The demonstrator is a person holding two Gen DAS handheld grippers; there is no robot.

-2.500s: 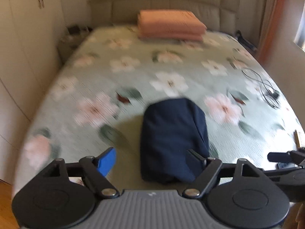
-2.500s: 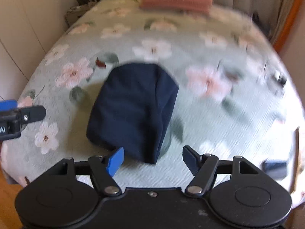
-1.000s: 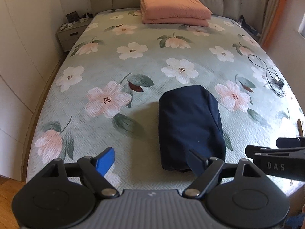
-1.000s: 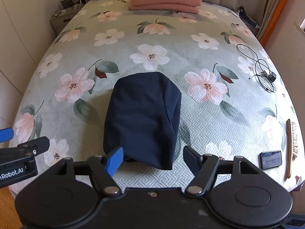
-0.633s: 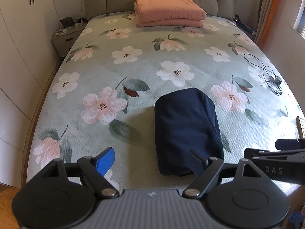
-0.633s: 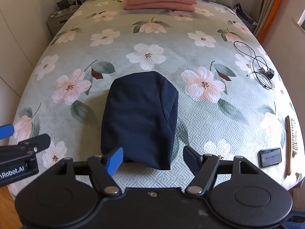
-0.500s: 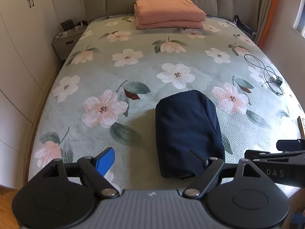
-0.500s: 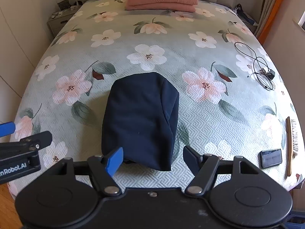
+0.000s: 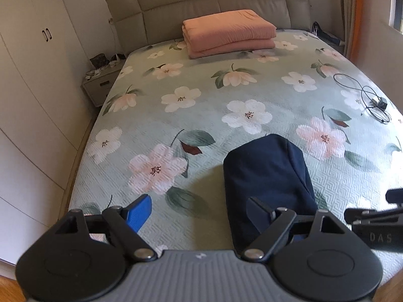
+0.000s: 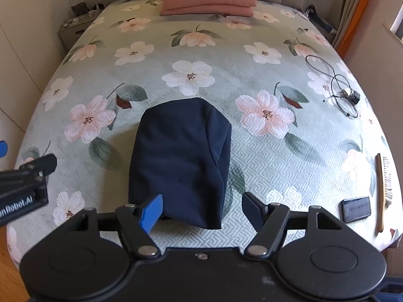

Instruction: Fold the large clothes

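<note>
A navy garment (image 9: 267, 176) lies folded into a compact bundle on the floral bedspread (image 9: 201, 115), near the foot of the bed; it also shows in the right wrist view (image 10: 178, 161). My left gripper (image 9: 199, 209) is open and empty, held back from the bed's foot edge, with the bundle by its right finger. My right gripper (image 10: 201, 209) is open and empty, just in front of the bundle's near end. Each gripper shows at the edge of the other's view.
A folded pink blanket (image 9: 226, 32) lies at the headboard. A black cable (image 10: 337, 85), a phone (image 10: 356, 209) and a wooden brush (image 10: 380, 191) lie on the bed's right side. A nightstand (image 9: 100, 85) and white wardrobes stand left.
Both grippers have drawn back a little and tilted up, so more of the headboard shows. The navy bundle has stayed where it lay. Both grippers stay open.
</note>
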